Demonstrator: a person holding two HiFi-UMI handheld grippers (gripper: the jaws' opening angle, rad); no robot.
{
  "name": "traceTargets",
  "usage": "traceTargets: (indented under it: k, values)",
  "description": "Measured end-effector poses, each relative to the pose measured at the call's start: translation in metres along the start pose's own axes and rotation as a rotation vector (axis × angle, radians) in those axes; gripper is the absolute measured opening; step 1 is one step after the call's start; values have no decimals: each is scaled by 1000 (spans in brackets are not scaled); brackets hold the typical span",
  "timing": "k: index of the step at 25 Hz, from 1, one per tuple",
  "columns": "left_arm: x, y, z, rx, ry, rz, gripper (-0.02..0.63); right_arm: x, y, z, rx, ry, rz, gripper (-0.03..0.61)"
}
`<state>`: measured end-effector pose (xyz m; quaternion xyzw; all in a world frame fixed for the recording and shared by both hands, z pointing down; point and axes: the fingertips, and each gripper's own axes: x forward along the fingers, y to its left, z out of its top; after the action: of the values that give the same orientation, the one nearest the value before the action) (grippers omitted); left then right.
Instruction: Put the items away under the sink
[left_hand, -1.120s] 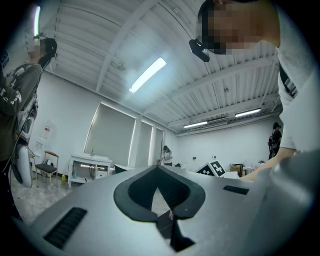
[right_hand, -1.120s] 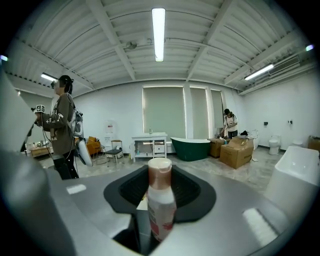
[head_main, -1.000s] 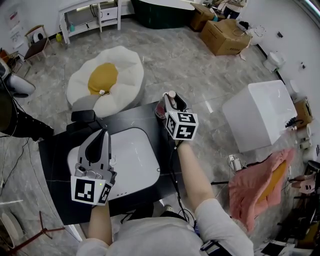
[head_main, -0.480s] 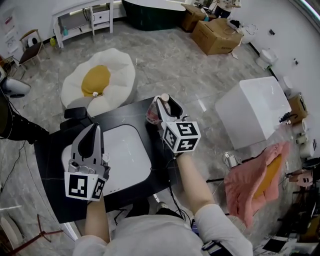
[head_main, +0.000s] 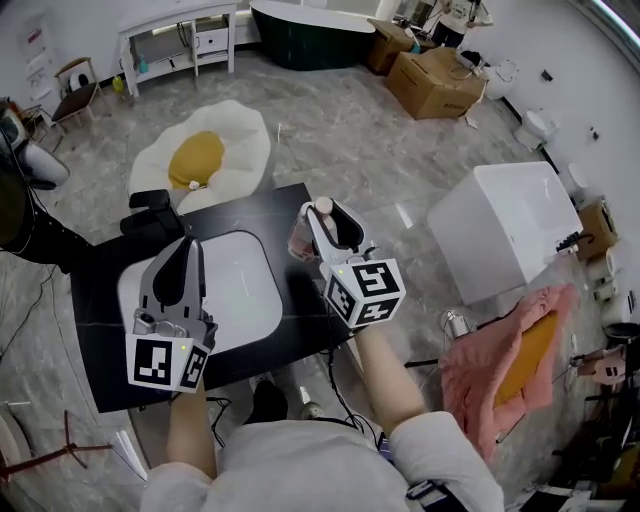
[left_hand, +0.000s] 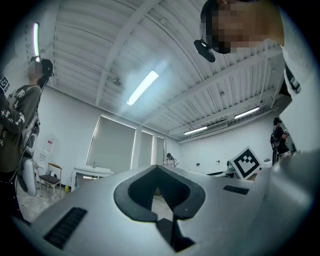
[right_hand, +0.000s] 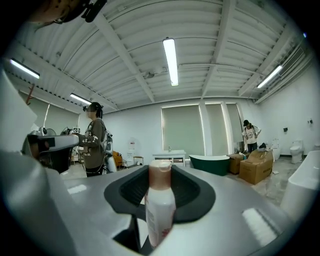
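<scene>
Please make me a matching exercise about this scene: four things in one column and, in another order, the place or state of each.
1 bottle
2 left gripper
3 sink
4 cardboard box

a shut, nothing in it
b set in the black counter
c on the floor near the green bathtub
d held in the right gripper

Pairs: 1-d, 2-a, 3-b, 4-c

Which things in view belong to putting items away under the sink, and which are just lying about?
Job:
- white plastic bottle with a pinkish cap, clamped in the right gripper
- white sink basin in the black countertop

Lying about:
- fried-egg-shaped floor cushion
- brown cardboard boxes
- dark green bathtub
- pink cloth
- white box-shaped unit
</scene>
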<state>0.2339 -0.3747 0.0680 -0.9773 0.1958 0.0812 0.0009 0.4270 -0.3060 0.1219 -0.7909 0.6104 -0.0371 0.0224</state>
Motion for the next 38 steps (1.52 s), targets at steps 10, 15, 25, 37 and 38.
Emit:
traceTargets:
  k: [10, 15, 25, 37, 38]
  values:
    - [-61, -65, 33, 49, -37, 73, 5, -93, 26, 20, 9, -47, 107, 141]
    - [-86, -101, 48, 75, -46, 100, 5, -135, 33, 33, 17, -68, 156, 140]
    - [-147, -156, 67, 120, -58, 188, 5, -204, 58, 47, 18, -101, 270, 140]
    - [-226, -158, 78, 157, -65, 337, 5, -240, 120, 31, 14, -98, 413, 138]
    - [-233, -155, 81, 158, -66, 348, 5, -241, 128, 32, 15, -98, 422, 138]
